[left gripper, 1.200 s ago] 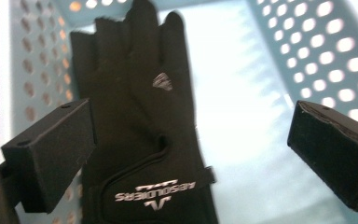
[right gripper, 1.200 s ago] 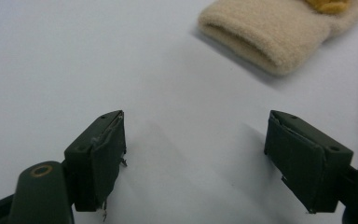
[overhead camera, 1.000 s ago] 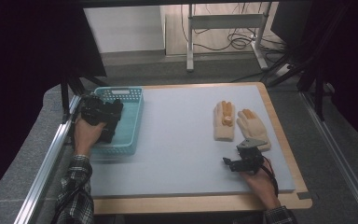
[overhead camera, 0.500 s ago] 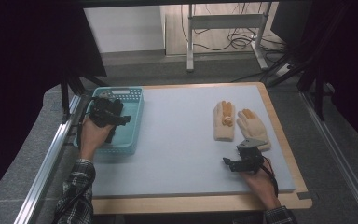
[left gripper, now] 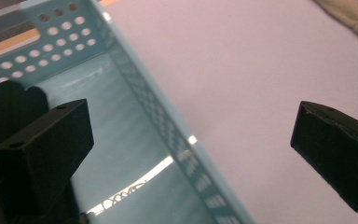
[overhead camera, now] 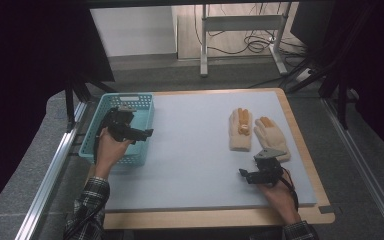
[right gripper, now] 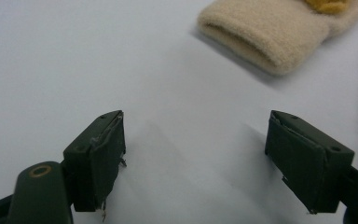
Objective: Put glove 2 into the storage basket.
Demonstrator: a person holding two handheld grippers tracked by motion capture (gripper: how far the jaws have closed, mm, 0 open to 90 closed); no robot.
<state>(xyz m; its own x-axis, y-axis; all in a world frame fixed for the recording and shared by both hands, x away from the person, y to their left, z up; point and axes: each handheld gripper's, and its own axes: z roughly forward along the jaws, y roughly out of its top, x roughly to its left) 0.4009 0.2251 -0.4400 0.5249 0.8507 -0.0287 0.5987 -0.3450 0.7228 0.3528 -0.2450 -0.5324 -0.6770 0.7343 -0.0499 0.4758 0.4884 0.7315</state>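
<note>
Both grippers' jaws are spread and hold nothing: the left gripper (overhead camera: 141, 134) straddles the basket (overhead camera: 141, 101) wall at left of frame, the right gripper (overhead camera: 247, 175) hangs at lower right. The gloves (overhead camera: 241, 131) lie just above it, and a grab from here might catch only the cuff and drag them.

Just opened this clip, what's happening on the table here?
A person holds a gripper in each hand at a table. The left gripper is open, its jaws straddling the right wall of an empty teal basket, one jaw inside and one outside. The right gripper is open and holds nothing, low over the mat just short of two beige gloves lying flat side by side. Nothing is gripped yet.
</note>
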